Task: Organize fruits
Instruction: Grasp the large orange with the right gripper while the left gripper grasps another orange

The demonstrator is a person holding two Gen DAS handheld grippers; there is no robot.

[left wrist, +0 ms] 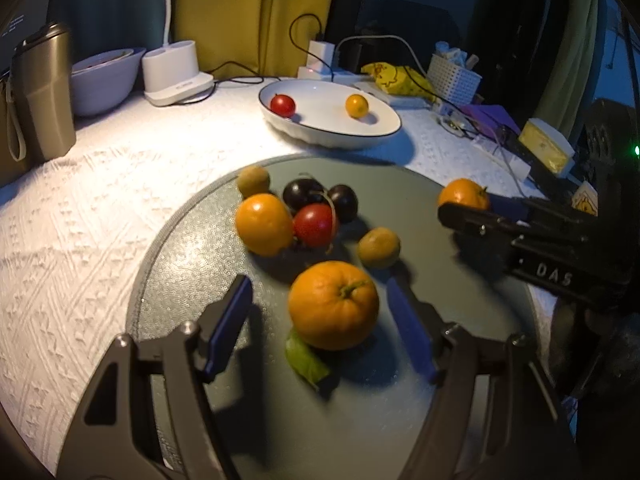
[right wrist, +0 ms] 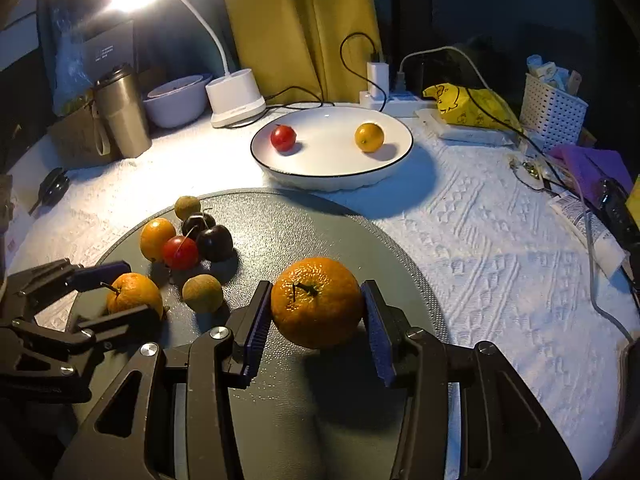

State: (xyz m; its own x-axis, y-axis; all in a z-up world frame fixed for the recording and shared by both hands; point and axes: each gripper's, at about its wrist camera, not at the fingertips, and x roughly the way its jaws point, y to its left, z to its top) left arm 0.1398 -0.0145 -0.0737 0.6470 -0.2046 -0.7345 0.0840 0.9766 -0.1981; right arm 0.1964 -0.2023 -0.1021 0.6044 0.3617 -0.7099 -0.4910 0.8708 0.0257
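the right hand-held gripper [right wrist: 318, 320] pinches 1 orange [right wrist: 317, 302], both pads pressed on its sides, and appears to hold it just above the grey mat [right wrist: 320, 232], presumably for transfer. the left hand-held gripper [left wrist: 320, 320] is spread around a second orange [left wrist: 333, 305]; its pads stand clear of the peel, and this orange rests on the mat beside a green leaf [left wrist: 306, 358]. remaining fruit sits clustered at the mat's far left. the white plate [right wrist: 304, 178], farther off on the surface [right wrist: 480, 240], already carries 1 red fruit [right wrist: 283, 137] and 1 small yellow fruit [right wrist: 369, 137], so it is probably the sorting destination.
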